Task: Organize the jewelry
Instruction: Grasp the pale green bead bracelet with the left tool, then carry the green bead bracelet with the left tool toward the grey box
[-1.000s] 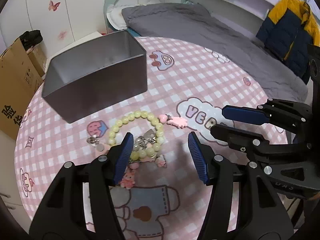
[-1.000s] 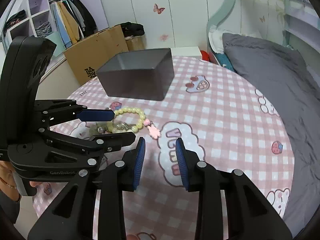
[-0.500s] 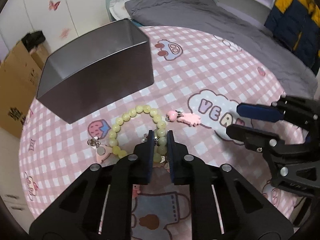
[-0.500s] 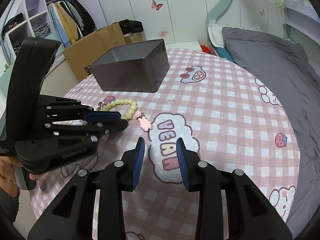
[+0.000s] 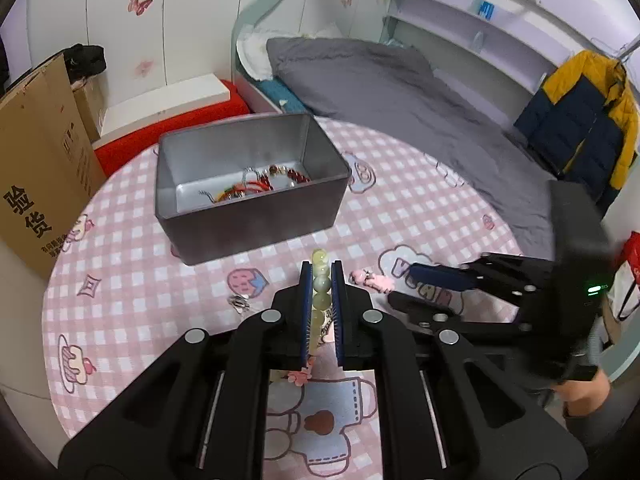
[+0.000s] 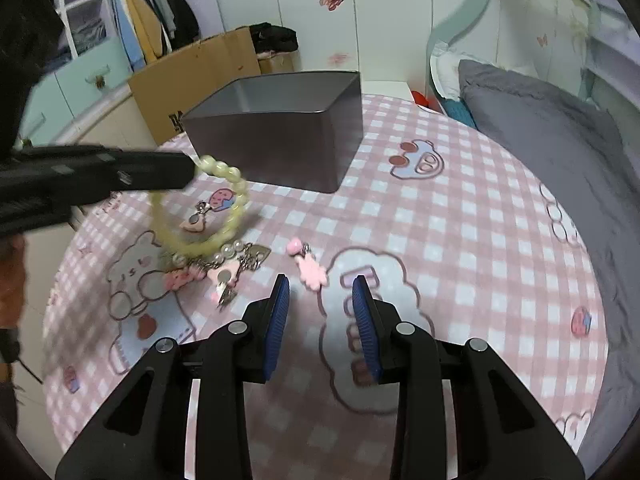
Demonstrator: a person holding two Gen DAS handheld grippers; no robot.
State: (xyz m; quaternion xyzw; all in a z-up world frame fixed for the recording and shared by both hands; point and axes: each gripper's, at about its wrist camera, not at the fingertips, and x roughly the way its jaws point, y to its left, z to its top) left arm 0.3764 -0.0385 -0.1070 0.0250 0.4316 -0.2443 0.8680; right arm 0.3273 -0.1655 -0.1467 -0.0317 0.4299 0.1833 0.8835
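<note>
Left gripper [image 5: 320,276] clamped tight on the yellow bead bracelet [image 6: 224,204], beads pinched edge-on between the blue pads, the loop and its charms [image 6: 236,264] hanging below, seemingly clear of the pink checked tablecloth [image 6: 460,240], though the lowest charms are blurred and contact cannot be ruled out. Right gripper [image 6: 322,312] part open, nothing between its pads, poised low over the cloth with the pink hair clip [image 6: 308,266] just ahead of its fingertips. A small silver charm [image 5: 239,302] lies loose on the cloth left of the left gripper. Farther on, the grey metal box [image 5: 248,220] sits open-topped, other jewelry [image 5: 256,186] already on its floor. Beyond the table: a bed with grey cover [image 5: 380,80], a cardboard carton [image 5: 36,160]. Risks, as I judge them: the grip is on a few round beads only, so a quick swing could let the bracelet roll out of the pads; the dangling charms could catch the box's near rim if the carry is too low, or drag the loose pieces along. The two grippers work close together, and a crossing move could knock the clip away. Room: cloth between bracelet and box is bare, the box mouth wide; table edge is near on the left side, more open on the right.
</note>
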